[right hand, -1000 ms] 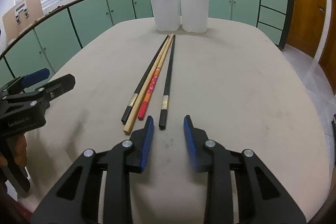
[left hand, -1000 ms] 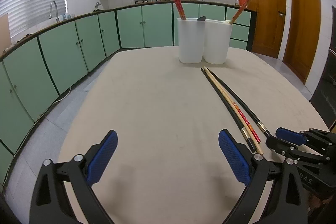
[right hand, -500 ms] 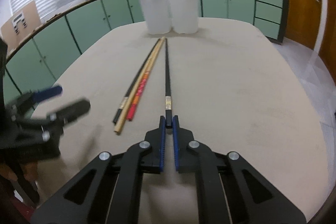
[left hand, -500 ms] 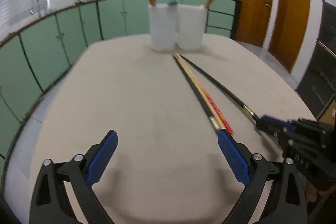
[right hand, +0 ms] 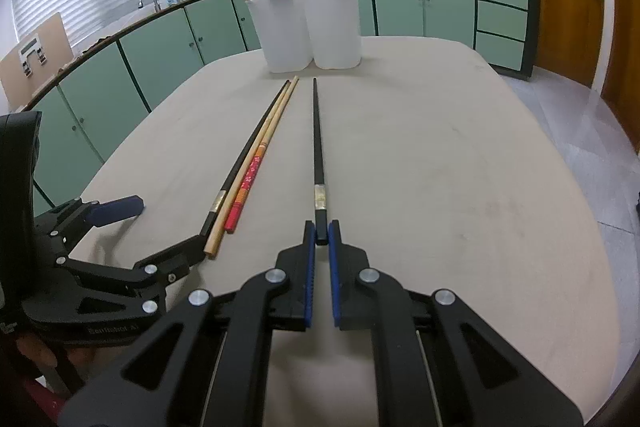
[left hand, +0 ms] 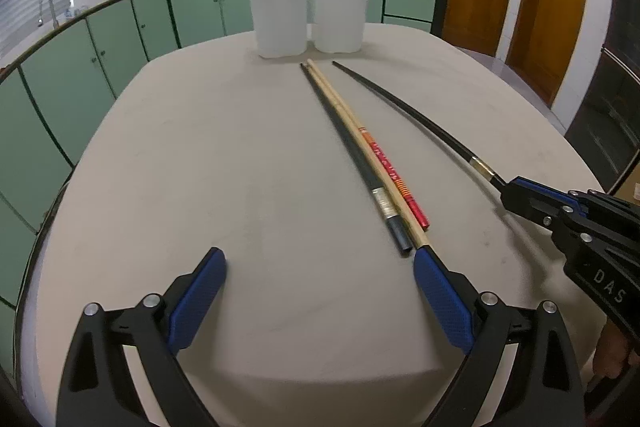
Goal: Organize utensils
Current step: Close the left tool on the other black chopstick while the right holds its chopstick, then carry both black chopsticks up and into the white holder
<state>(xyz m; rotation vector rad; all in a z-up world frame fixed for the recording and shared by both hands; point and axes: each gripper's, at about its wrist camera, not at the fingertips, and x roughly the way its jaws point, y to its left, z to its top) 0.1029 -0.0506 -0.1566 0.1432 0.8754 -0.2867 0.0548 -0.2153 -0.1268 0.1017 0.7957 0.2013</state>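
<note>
My right claw [right hand: 321, 233] is clamped on the butt end of one black chopstick [right hand: 317, 143], whose long axis runs straight ahead from my pads, its tip aimed at the two white holders [right hand: 304, 27]. Left of it lie three more chopsticks: one black [right hand: 244, 163], one bamboo [right hand: 264, 143], one red [right hand: 245, 187], parallel and touching. My left claw [left hand: 320, 291] gapes wide, holding nothing, its right finger [left hand: 440, 297] at their butt ends.

Four chopsticks [right hand: 256, 163] on the table [right hand: 440, 167], two white holders [right hand: 308, 27].
</note>
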